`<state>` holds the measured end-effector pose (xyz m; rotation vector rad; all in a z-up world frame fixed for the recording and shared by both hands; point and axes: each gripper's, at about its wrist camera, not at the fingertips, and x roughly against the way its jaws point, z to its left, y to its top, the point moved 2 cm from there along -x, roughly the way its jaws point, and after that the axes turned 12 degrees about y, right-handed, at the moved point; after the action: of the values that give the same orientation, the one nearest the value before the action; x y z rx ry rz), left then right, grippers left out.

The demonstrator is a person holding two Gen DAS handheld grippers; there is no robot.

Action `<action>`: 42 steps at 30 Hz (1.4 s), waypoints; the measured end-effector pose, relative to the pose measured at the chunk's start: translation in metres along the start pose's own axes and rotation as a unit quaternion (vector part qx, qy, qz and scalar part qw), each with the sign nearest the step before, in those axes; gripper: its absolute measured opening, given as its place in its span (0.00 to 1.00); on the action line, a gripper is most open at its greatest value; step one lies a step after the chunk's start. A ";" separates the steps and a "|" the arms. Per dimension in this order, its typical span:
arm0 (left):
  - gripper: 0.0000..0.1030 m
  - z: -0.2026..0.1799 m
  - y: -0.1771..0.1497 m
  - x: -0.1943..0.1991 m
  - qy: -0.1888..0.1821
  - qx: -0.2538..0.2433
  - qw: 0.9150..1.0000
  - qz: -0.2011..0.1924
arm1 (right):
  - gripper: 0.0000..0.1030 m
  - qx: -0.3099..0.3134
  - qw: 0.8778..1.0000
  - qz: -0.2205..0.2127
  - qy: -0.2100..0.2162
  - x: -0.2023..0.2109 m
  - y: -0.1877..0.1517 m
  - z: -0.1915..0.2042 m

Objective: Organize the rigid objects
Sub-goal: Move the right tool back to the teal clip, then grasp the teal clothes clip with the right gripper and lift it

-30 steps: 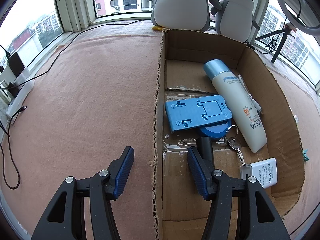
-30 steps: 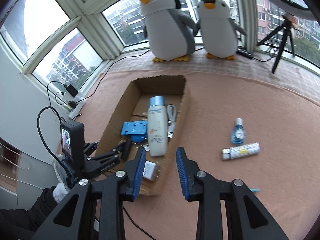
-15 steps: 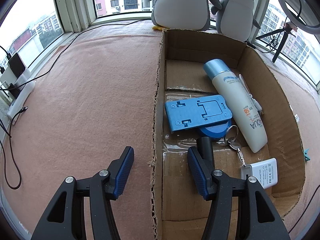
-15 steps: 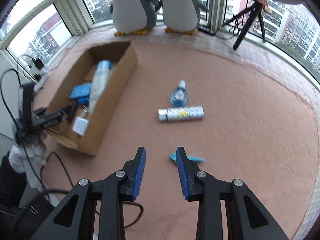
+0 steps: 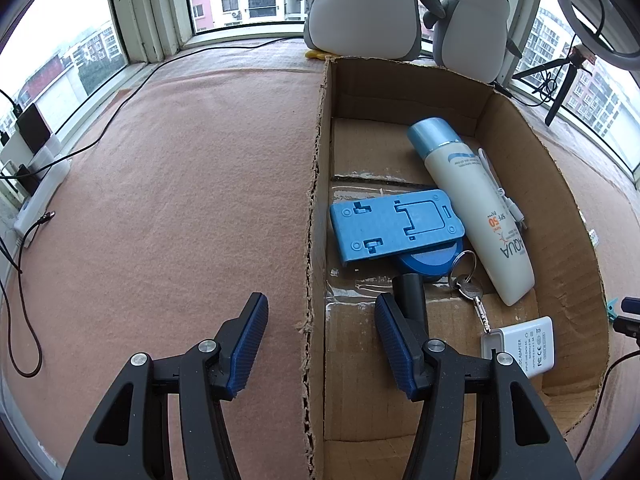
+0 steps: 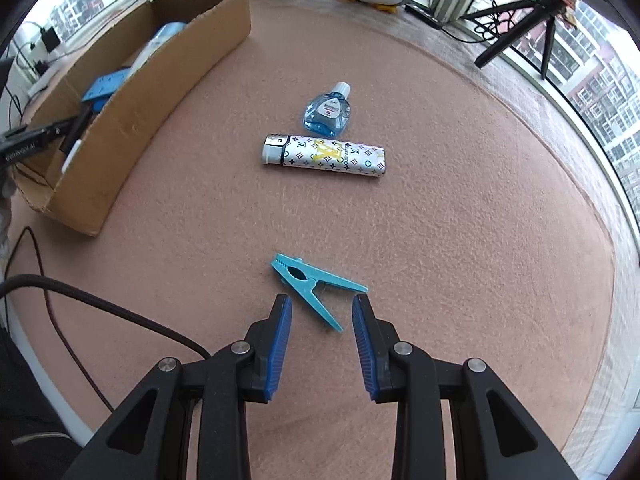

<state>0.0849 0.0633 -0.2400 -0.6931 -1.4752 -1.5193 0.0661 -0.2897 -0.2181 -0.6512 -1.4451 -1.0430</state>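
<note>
Right wrist: right gripper (image 6: 322, 312) open over clothespin (image 6: 312, 286)

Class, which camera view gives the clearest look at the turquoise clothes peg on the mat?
The right wrist view: the clothes peg lies whole on the mat just ahead of the open right gripper. The left wrist view shows only a sliver of it past the cardboard box wall.

Matt fuzzy pink felt mat (image 6: 440, 220), rough corrugated cardboard box (image 6: 132, 120), glossy plastic lighter (image 6: 324, 156), smooth teal plastic clothes peg (image 6: 308, 284)
</note>
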 end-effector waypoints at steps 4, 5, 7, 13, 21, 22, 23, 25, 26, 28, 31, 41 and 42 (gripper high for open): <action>0.58 0.001 0.001 0.000 -0.001 0.000 1.000 0.001 | 0.28 0.017 1.000 0.005 -0.006 -0.006 0.005 0.005; 0.58 0.001 0.001 -0.001 -0.001 0.000 1.000 0.001 | 0.28 0.021 1.000 0.006 -0.007 -0.007 0.006 0.006; 0.58 0.001 0.001 -0.001 -0.002 0.000 1.000 0.002 | 0.28 0.030 0.999 0.010 -0.008 -0.008 0.008 0.009; 0.58 0.001 0.002 -0.002 -0.002 0.002 1.000 0.002 | 0.29 0.024 1.000 0.012 -0.002 -0.013 0.014 0.002; 0.58 0.001 0.002 -0.002 -0.002 0.003 1.000 0.003 | 0.30 0.004 0.998 0.009 0.058 -0.013 0.019 -0.018; 0.58 0.001 0.002 -0.002 -0.002 0.003 1.000 0.003 | 0.30 0.007 0.998 0.010 0.059 -0.014 0.020 -0.020; 0.58 0.001 0.002 -0.002 -0.002 0.003 1.000 0.003 | 0.30 0.009 0.998 0.010 0.059 -0.014 0.021 -0.020; 0.58 0.001 0.002 -0.002 -0.002 0.002 1.000 0.003 | 0.30 0.017 0.997 0.008 0.069 -0.015 0.023 -0.019; 0.58 0.001 0.002 -0.001 -0.002 0.003 1.000 0.003 | 0.30 0.020 0.997 0.009 0.072 -0.015 0.024 -0.018; 0.58 0.001 0.002 -0.001 -0.002 0.002 1.000 0.003 | 0.30 0.024 0.997 0.007 0.075 -0.016 0.027 -0.019; 0.58 0.002 0.002 -0.001 -0.002 0.002 1.000 0.002 | 0.30 0.025 0.997 0.003 0.079 -0.017 0.030 -0.021; 0.58 0.001 0.002 -0.001 0.001 0.001 1.000 0.003 | 0.30 0.057 0.995 0.007 0.078 -0.019 0.034 -0.006; 0.58 0.001 0.002 -0.001 0.000 0.001 1.000 0.003 | 0.30 0.056 0.995 0.006 0.079 -0.019 0.034 -0.005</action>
<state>0.0874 0.0644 -0.2400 -0.6947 -1.4728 -1.5134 0.1014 -0.2754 -0.2293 -0.4867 -1.3498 -0.9743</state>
